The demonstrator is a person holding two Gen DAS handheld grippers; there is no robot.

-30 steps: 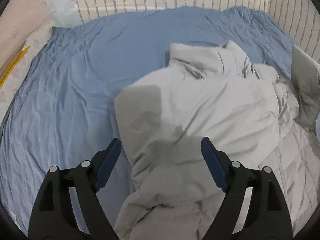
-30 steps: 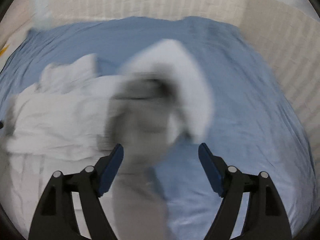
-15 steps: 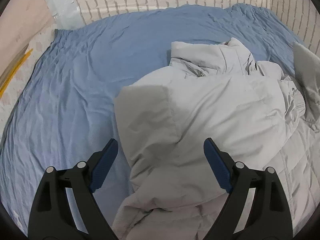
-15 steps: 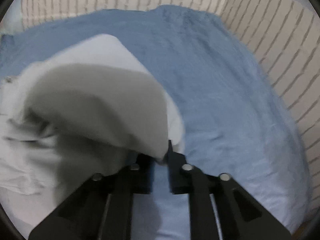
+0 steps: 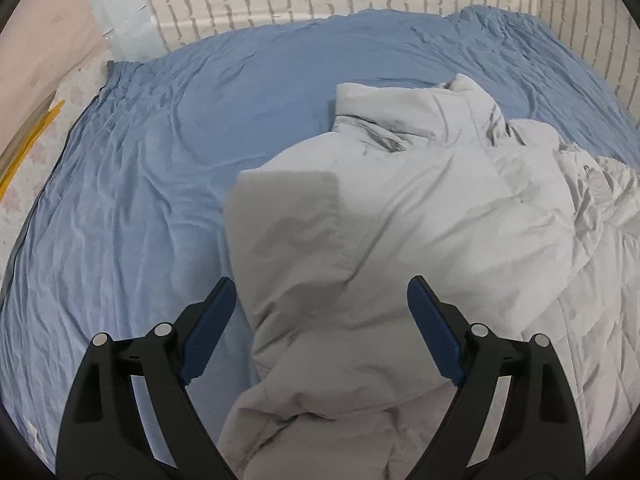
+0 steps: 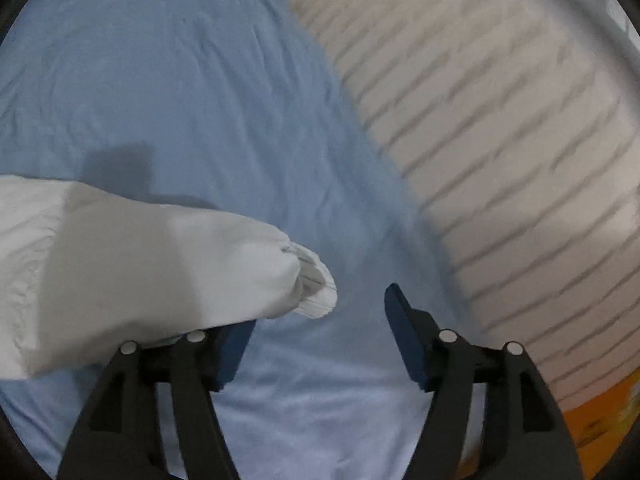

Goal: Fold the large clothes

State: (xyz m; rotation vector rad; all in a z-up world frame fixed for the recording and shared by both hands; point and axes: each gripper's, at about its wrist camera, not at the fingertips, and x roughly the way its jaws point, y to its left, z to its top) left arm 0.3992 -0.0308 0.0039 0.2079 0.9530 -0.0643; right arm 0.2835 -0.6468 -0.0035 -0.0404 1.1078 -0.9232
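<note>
Having just parted, my right gripper (image 6: 320, 312) leaves the jacket sleeve (image 6: 160, 264) draped left of my jaws, laid outward for folding; my left gripper (image 5: 320, 312) gapes empty over the white puffer jacket (image 5: 400, 220).

Each gripper is black, with forked arms; the left gripper (image 5: 320, 312) has round silver screws. The right gripper (image 6: 320, 320) matches; its fingers (image 6: 404, 320) wear dark blue pads.

One pale grey padded jacket (image 5: 400, 216) on show, heaped and part-folded; one of its sleeves (image 6: 160, 264) stretched out, ending in one ribbed cuff (image 6: 316, 284); one blue bedsheet (image 5: 132, 184) under it all; two grippers, left gripper (image 5: 320, 320) and right gripper (image 6: 320, 332), two blue-padded fingers each; one brick-patterned wall (image 6: 500, 128) around the bed
</note>
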